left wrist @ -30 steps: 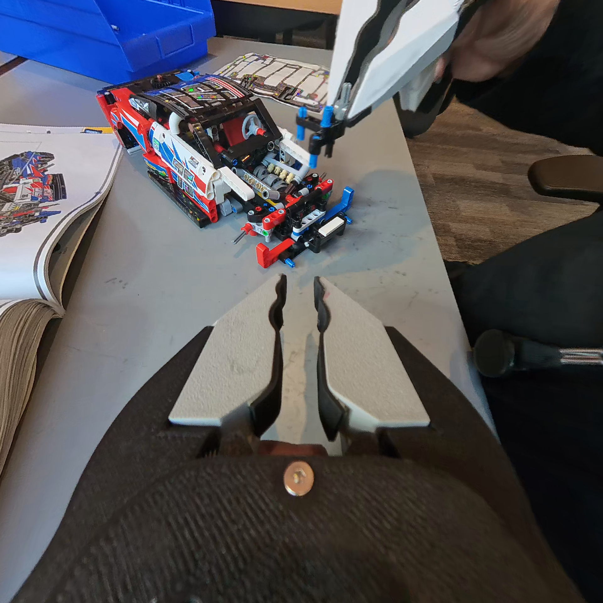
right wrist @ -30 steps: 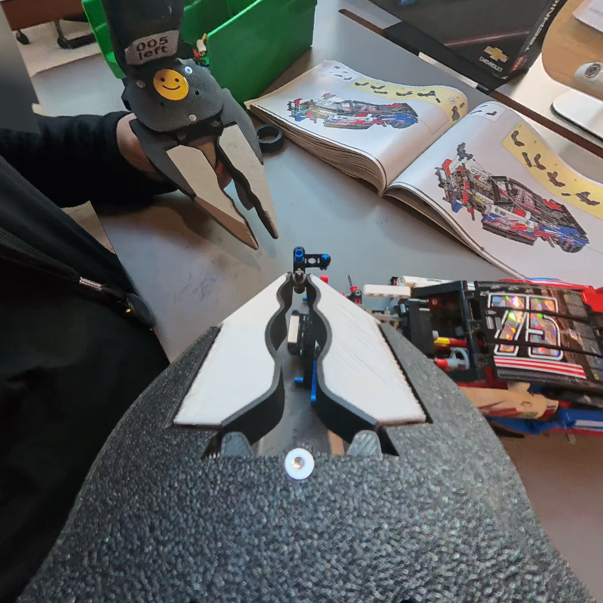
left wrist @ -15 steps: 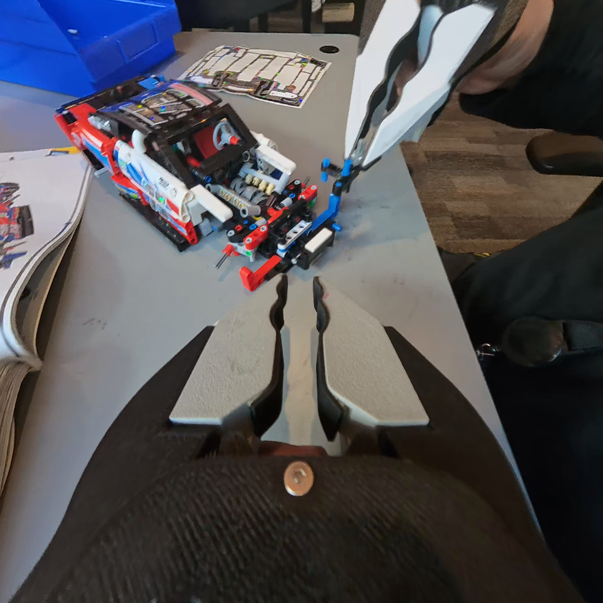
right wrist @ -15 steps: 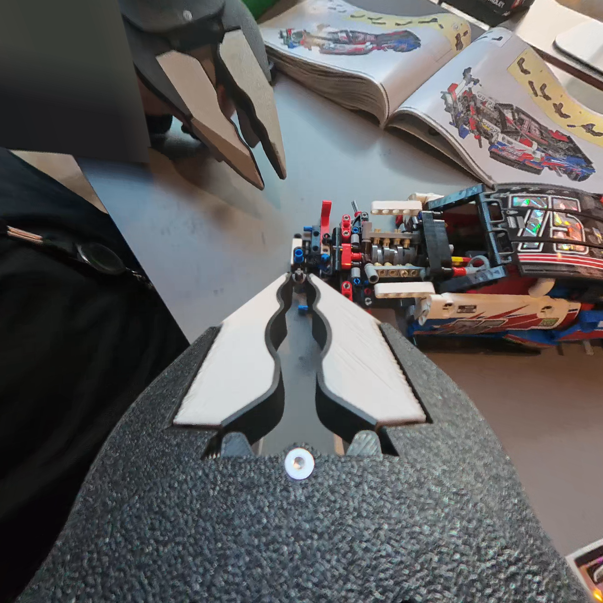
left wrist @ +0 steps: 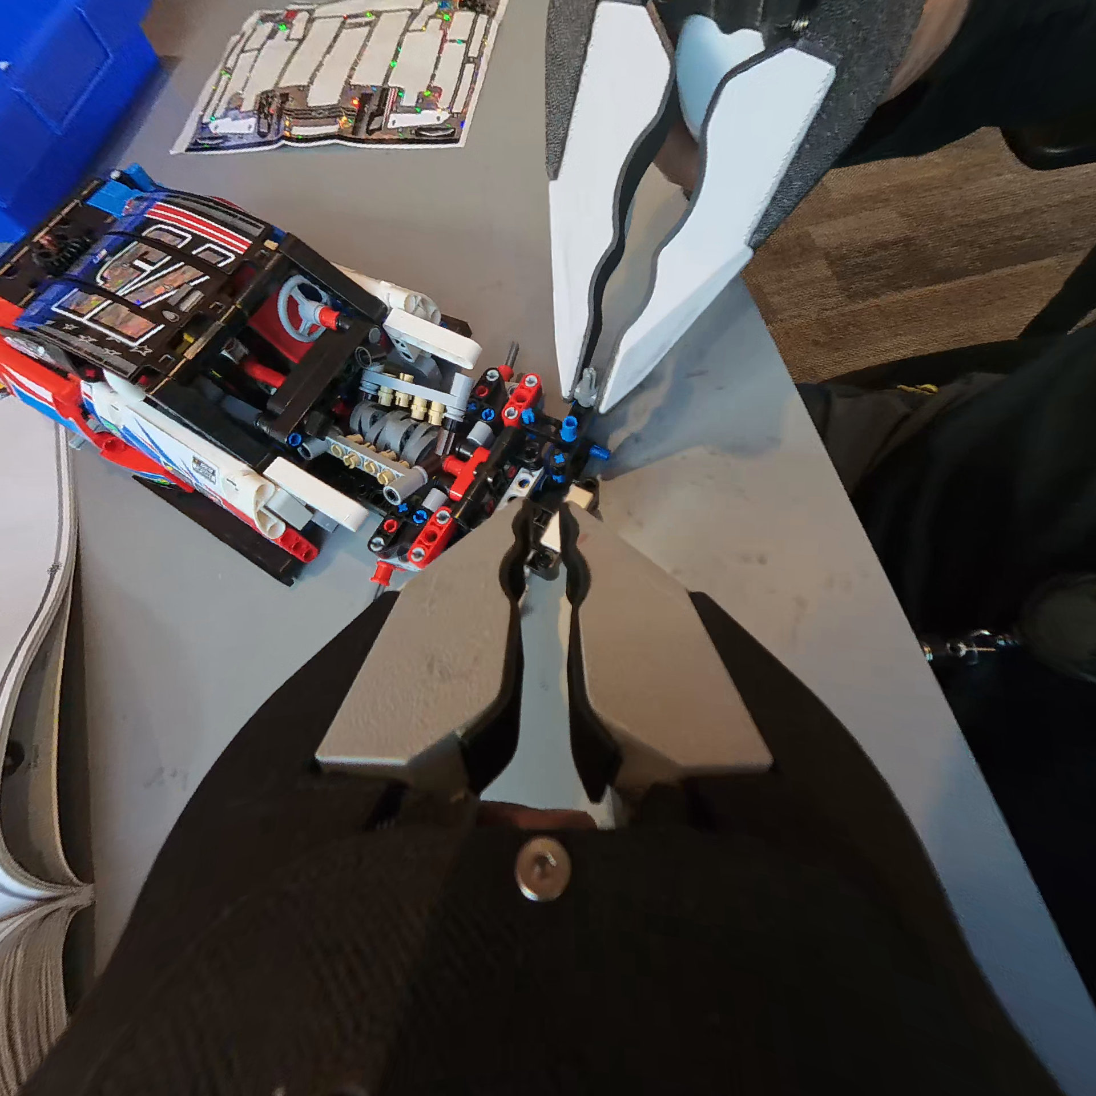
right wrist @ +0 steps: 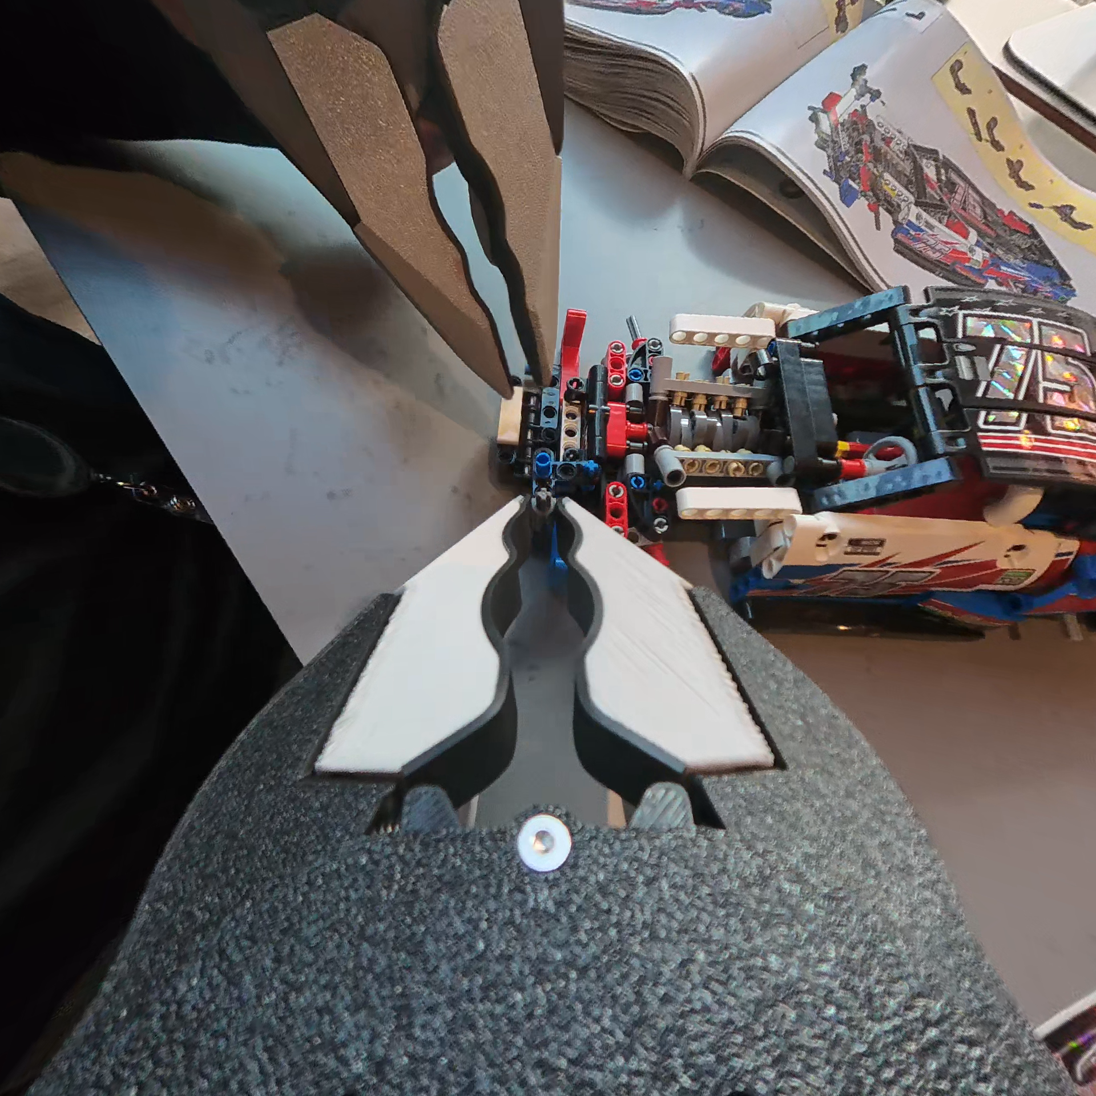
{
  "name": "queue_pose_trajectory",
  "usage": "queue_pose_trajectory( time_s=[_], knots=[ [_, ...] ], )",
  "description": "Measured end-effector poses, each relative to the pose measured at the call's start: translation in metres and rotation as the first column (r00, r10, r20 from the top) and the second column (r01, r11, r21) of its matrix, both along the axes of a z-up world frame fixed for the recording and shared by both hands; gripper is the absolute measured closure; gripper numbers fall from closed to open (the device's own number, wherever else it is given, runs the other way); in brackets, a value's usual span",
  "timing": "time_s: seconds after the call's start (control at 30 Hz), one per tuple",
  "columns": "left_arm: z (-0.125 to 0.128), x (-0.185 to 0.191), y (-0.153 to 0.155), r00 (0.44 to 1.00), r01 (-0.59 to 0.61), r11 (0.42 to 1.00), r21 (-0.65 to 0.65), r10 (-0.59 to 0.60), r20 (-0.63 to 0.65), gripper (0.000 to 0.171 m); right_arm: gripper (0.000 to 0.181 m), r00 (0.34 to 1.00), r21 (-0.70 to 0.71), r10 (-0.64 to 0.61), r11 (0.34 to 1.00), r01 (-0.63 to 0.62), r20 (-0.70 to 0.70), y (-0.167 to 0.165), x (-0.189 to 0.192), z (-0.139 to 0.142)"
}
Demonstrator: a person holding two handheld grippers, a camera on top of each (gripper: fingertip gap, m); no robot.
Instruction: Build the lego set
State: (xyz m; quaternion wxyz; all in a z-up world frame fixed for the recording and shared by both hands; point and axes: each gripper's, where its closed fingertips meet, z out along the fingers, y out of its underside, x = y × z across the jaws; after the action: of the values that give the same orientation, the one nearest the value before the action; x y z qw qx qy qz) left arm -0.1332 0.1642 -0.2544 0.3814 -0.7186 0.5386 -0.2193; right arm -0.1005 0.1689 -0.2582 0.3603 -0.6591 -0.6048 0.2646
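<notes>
A partly built red, white, blue and black lego race car lies on the grey table, with its open engine and front frame towards me. My right gripper is shut on a small black part with blue pins, held by its grey pin against the near corner of the car's front frame. It comes down from the top of the left wrist view. My left gripper is narrowly open, its tips on either side of the front end's pale block. In the right wrist view it touches that end from above.
An open instruction book lies behind the car and shows at the left edge of the left wrist view. A sticker sheet and a blue bin are at the back. The table edge is just right of the car's front. Across from one pair of fingers to the other is roughly 4 centimeters.
My right gripper has brought the small black and blue part down from above the car to its front corner. My left gripper has moved forward until its tips reach the car's front end.
</notes>
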Motion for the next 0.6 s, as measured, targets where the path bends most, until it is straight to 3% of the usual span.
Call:
queue_pose_trajectory(
  time_s=[0.43,0.6],
  knots=[
    [-0.004,0.010,0.007,0.996,0.088,0.996,0.000,-0.088,-0.035,0.171,0.174,1.000,-0.021,-0.005,1.000,0.006,0.026,0.003,-0.001,-0.008],
    [-0.013,0.016,0.007,0.983,0.138,0.990,-0.004,-0.137,-0.126,0.171,0.174,0.997,-0.020,-0.007,1.000,0.009,0.080,0.003,-0.001,-0.008]
  ],
)
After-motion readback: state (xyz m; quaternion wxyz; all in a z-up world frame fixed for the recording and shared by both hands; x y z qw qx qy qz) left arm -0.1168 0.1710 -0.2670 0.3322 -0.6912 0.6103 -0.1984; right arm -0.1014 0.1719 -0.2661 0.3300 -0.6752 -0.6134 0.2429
